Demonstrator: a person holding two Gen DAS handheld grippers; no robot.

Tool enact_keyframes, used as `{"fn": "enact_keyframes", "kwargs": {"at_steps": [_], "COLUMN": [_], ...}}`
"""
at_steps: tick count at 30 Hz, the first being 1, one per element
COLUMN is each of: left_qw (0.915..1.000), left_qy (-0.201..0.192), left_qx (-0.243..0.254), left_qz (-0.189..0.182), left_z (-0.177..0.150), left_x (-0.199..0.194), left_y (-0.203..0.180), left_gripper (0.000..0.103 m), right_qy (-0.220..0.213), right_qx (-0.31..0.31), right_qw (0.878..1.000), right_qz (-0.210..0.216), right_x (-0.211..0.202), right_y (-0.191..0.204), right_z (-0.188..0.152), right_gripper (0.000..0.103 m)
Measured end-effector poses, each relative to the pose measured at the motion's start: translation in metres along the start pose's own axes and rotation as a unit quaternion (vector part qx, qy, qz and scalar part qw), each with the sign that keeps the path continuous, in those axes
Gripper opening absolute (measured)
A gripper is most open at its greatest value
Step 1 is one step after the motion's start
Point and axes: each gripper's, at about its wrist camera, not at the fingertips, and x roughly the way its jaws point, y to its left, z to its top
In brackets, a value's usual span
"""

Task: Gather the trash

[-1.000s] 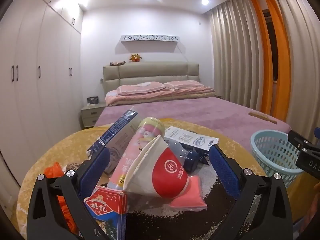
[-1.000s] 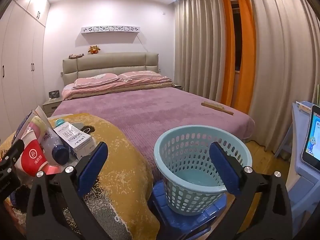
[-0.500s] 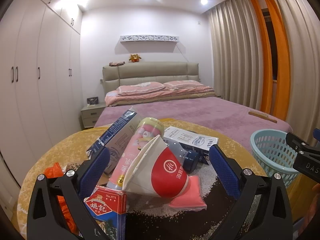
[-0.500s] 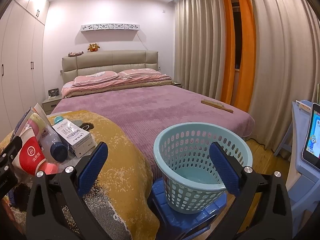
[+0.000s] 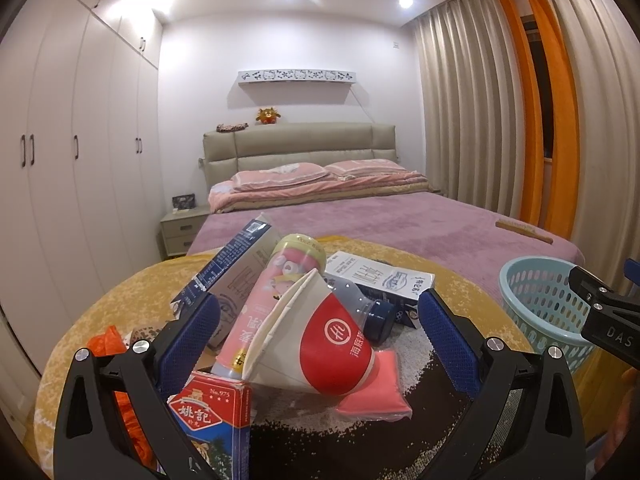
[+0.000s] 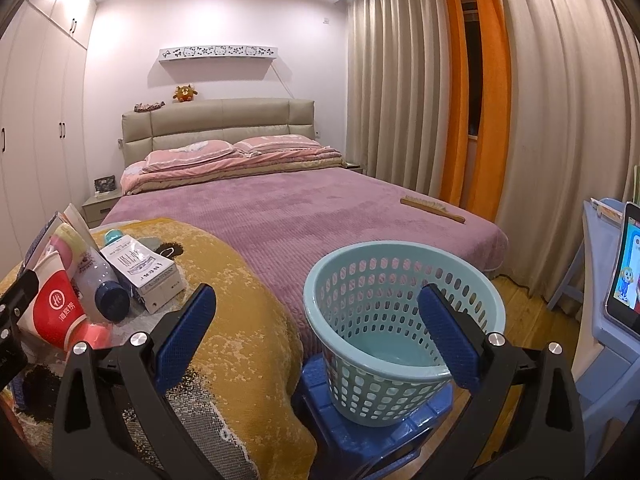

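We see a wide bed with a mauve plush cover [image 6: 312, 216] filling the room, and at its near end a mustard-yellow patterned cloth [image 5: 452, 292] draped over a tabletop that carries the trash. To the right stands a pale turquoise perforated plastic basket [image 6: 400, 308] on a blue plastic stool [image 6: 360, 436]; its inside looks bare. Our right gripper [image 6: 316, 332] hangs just in front of it, jaws wide apart with nothing between them, the basket's rim showing between the two blue pads.

Our left gripper [image 5: 318, 336] faces the trash heap, its jaws also spread wide and gripping nothing. Framed between them lies a crushed white paper cup with a red band [image 5: 320, 340], tipped on its side against a pink cylindrical snack tube [image 5: 272, 300]. Behind these rest a dark blue and grey carton [image 5: 232, 268], a white printed rectangular box [image 5: 380, 280] and a clear plastic bottle with a navy cap [image 5: 368, 312]. Nearest the left jaw stands a red and blue card box [image 5: 212, 420], with a flat pink packet [image 5: 380, 392] beside the cup.
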Motion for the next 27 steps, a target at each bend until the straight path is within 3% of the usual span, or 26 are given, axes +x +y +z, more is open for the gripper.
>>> {"fn": "enact_keyframes", "kwargs": {"at_steps": [27], "left_qw": [1.0000], "left_qy": [0.000], "left_qx": [0.000], "left_qz": [0.000], "left_z": [0.0004], "left_x": [-0.0003], "left_y": [-0.0004], "left_gripper": [0.096], "right_qy": [0.001], "right_qx": [-0.002], "right_qw": [1.000], "right_qz": [0.011], "right_x": [0.0024], "right_y": [-0.0014], "right_z": [-0.0028], "right_gripper": [0.094]}}
